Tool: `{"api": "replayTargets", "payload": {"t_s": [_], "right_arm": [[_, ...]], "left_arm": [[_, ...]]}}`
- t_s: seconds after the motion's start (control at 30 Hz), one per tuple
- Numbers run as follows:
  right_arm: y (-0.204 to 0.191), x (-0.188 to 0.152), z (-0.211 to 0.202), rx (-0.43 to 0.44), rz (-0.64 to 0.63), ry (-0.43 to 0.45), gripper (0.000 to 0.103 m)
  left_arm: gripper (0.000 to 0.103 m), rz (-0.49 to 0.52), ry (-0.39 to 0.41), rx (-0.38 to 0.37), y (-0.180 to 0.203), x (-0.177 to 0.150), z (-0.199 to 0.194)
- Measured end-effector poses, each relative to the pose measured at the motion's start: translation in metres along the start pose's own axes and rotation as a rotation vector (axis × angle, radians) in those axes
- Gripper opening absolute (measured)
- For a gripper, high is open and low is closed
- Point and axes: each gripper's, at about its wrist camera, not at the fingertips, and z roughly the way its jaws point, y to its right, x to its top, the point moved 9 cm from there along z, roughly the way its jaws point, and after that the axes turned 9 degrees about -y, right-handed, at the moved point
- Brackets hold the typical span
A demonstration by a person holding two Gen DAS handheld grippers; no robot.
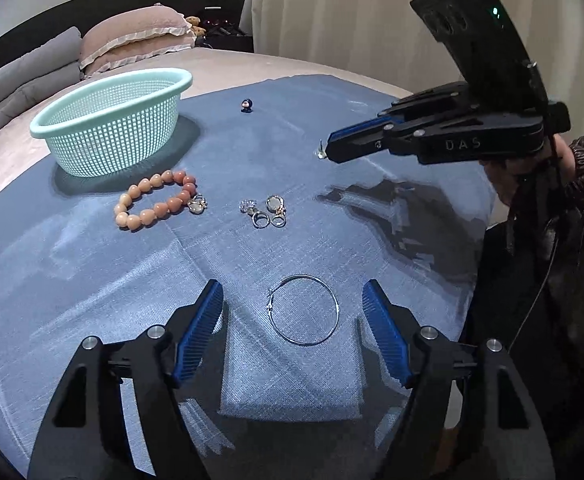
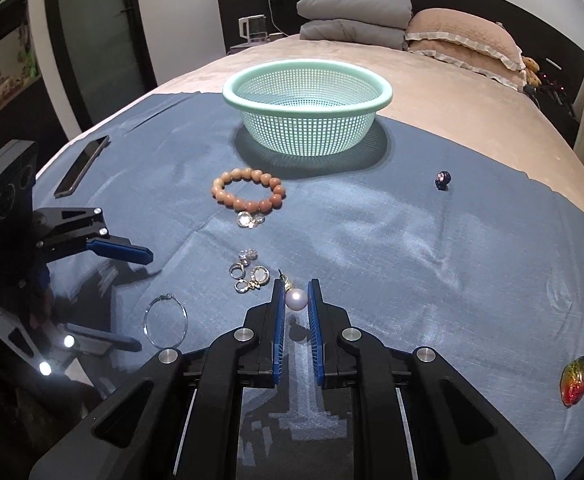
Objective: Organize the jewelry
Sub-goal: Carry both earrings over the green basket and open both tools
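The right gripper [image 2: 296, 300] pinches a pearl earring [image 2: 295, 300] between its blue pads, jaws nearly closed on the bead, its gold post projecting ahead of the tips. A shadow on the blue cloth [image 2: 412, 240] below the bead indicates the earring is lifted clear of the bed. The left gripper [image 1: 292, 312] holds its jaws spread, one on each side of a thin hoop earring [image 1: 303, 310] that lies flat on the cloth between them.

Risks from this state:
- The pearl is round and smooth, and the pads contact it over a small area. A tilt or a quick swing of the right gripper is likely to let it roll out and fall.
- The hoop is thin wire lying flat on soft fabric. Closing the left jaws may slide it along, flex it, or catch cloth instead of wire.
- The mesh basket [image 2: 308, 120] has open holes; small posts or rings may snag in the grid or poke through it.

Containers: the mint-green basket stands well ahead of both sets of jaws, beyond a beaded bracelet [image 2: 248, 194]. No jewelry is visible inside it.

Still on the cloth: a cluster of small rings and earrings [image 2: 250, 270] just ahead and left of the right jaws, a small dark bead [image 2: 443, 180] far ahead to their right, and a red-orange stone [image 2: 576, 380] beside them to the right.
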Motion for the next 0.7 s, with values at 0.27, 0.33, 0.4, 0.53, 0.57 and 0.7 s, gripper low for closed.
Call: {"api": "replayTargets", "payload": {"t_s": [0.27,0.33,0.4,0.53,0.57,0.7], "right_arm": [[0.002,-0.002,-0.001,0.001,0.013,0.006,0.011],[0.003,-0.002,-0.002,-0.001,0.018,0.01,0.011],[0.004,-0.001,-0.004,0.002,0.021,0.015,0.011],[0.005,0.002,-0.006,-0.002,0.019,0.022,0.011],[0.006,0.004,-0.006,-0.003,0.018,0.025,0.011],[0.009,0.018,-0.014,-0.017,0.004,0.054,0.011]], "left_arm": [[0.044,0.089,-0.031,0.09,0.005,-0.009,0.019],[0.044,0.09,-0.027,0.096,0.005,-0.01,0.017],[0.044,0.065,-0.025,0.083,0.002,-0.01,0.013],[0.044,-0.009,0.013,0.061,-0.016,-0.002,-0.008],[0.044,-0.025,0.026,0.064,-0.022,0.002,-0.014],[0.044,-0.059,0.091,0.093,-0.051,0.026,-0.046]]}}
